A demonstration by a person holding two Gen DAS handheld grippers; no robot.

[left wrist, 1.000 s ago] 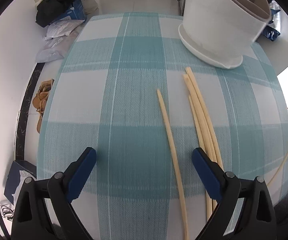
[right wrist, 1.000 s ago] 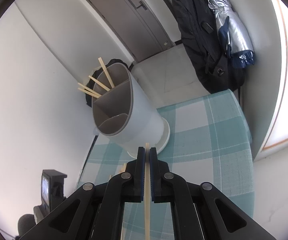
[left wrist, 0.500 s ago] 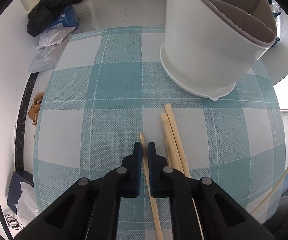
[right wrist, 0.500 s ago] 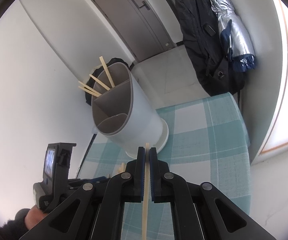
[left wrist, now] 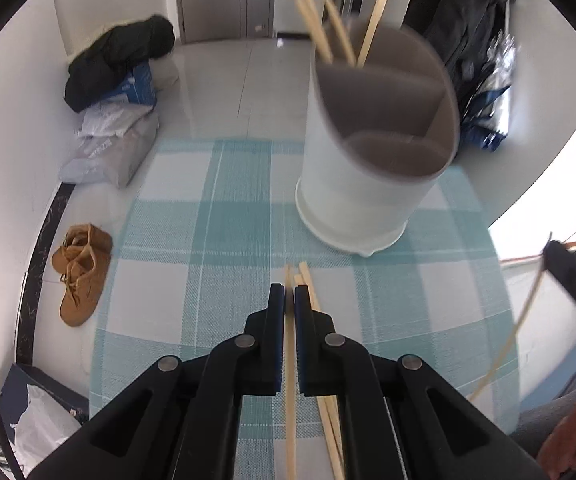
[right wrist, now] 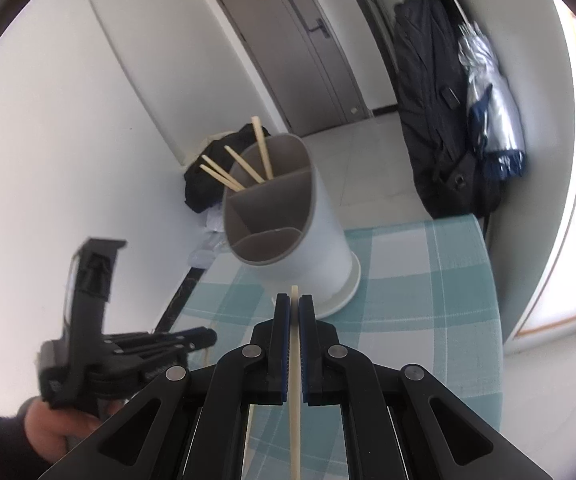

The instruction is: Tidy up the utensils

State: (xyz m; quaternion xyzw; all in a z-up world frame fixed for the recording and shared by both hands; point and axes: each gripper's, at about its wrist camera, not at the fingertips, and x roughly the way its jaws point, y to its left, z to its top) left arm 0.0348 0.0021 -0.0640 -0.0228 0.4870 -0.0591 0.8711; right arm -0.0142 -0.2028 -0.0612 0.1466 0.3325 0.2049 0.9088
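1. The left gripper was clenched on a single pale chopstick, its blue-padded jaws pinching the stick, whose tip poked out just beyond them above the teal-and-white checked tablecloth.
2. Several loose chopsticks lay on the cloth just right of that gripper.
3. The right gripper was likewise clamped on another chopstick, held above the table.
4. A white utensil holder with grey divided compartments stood upright on the cloth beyond both grippers; four chopsticks leaned in its far compartment.
5. Brown shoes sat on the floor to the left of the table.
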